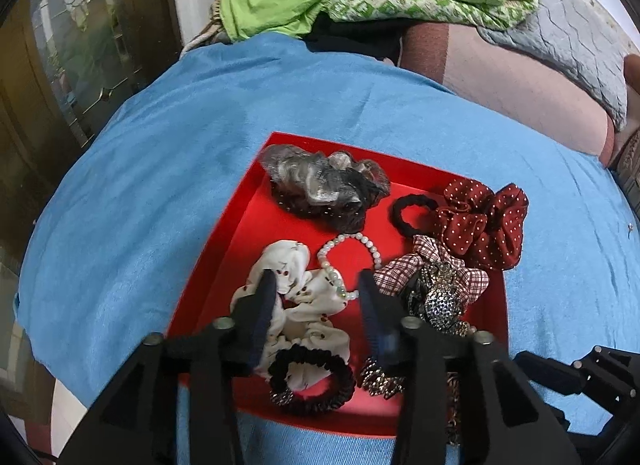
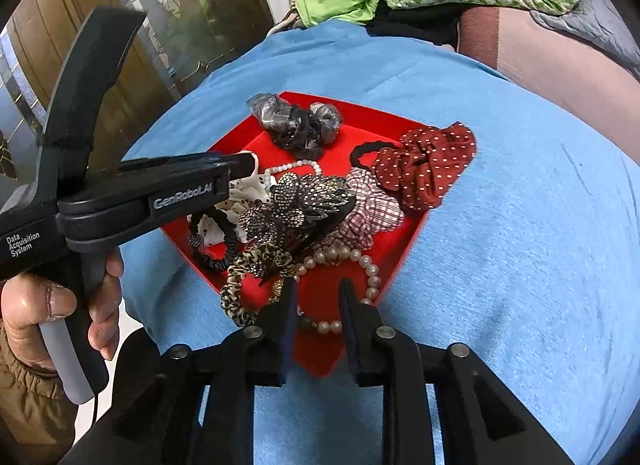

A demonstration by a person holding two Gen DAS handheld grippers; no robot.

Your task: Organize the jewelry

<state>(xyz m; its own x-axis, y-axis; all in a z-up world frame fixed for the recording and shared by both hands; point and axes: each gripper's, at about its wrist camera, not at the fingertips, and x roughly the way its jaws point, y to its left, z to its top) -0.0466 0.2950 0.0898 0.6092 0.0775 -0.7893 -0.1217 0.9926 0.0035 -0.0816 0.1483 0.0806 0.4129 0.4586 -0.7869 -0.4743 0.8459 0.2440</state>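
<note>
The left gripper [image 1: 316, 285] is hovering with jaws parted and gripping nothing, straddling the white printed scrunchie [image 1: 298, 305] and a small pearl bracelet [image 1: 344, 261]. The right gripper [image 2: 318, 297] is standing part-open and empty above a larger pearl bracelet [image 2: 352, 265]. Everything is lying in the red tray [image 1: 248, 221], which is sitting on a blue cloth [image 1: 140, 169].

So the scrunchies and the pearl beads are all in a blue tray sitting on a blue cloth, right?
Not quite. The tray is red, not blue, as the left wrist view shows. The rest holds: the scrunchies, such as the spotted red one, and the pearl beads lie in it, and it sits on a blue cloth.
</note>
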